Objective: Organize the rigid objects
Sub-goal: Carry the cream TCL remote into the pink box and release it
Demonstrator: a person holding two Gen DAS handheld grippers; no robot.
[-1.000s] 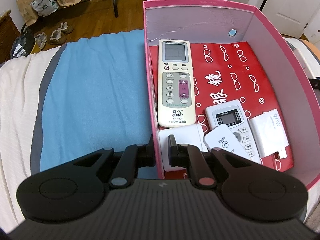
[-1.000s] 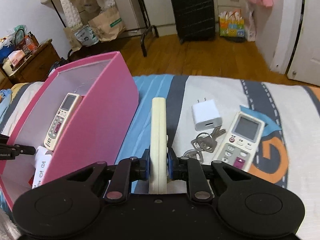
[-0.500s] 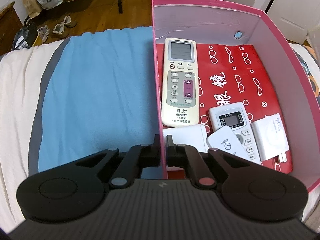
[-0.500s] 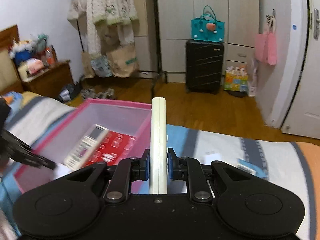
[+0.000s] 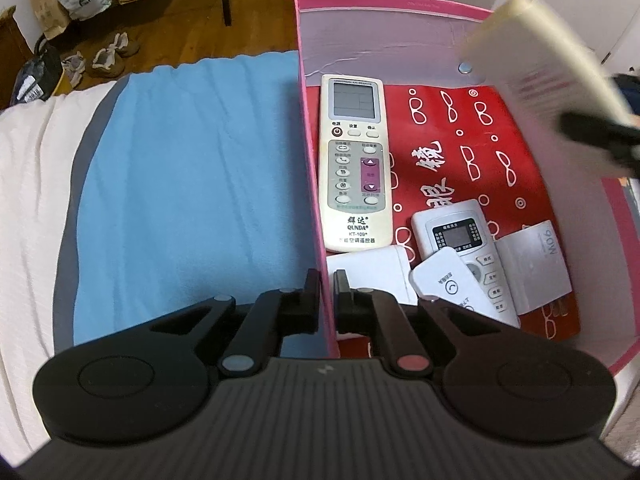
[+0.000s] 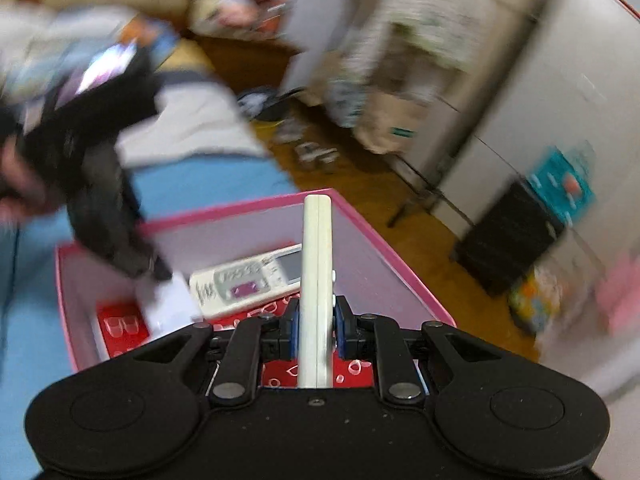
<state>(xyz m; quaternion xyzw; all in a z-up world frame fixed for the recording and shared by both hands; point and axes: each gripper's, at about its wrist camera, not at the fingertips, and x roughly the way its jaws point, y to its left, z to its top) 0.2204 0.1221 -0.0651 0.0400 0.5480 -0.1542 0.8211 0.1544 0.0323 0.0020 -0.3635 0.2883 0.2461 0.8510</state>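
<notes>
Slim cream plastic remote (image 6: 317, 280) edge-up in right gripper (image 6: 316, 330), pink box (image 6: 372, 256)

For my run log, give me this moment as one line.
left claw: shut on pink box wall | right claw: shut on cream remote, over box | box holds: long remote, small remotes, white chargers

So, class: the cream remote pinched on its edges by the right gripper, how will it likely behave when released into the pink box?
The cream remote looks stiff: it juts straight from the right gripper. Its flat faces suggest it will topple, not roll, inside the pink box.
</notes>
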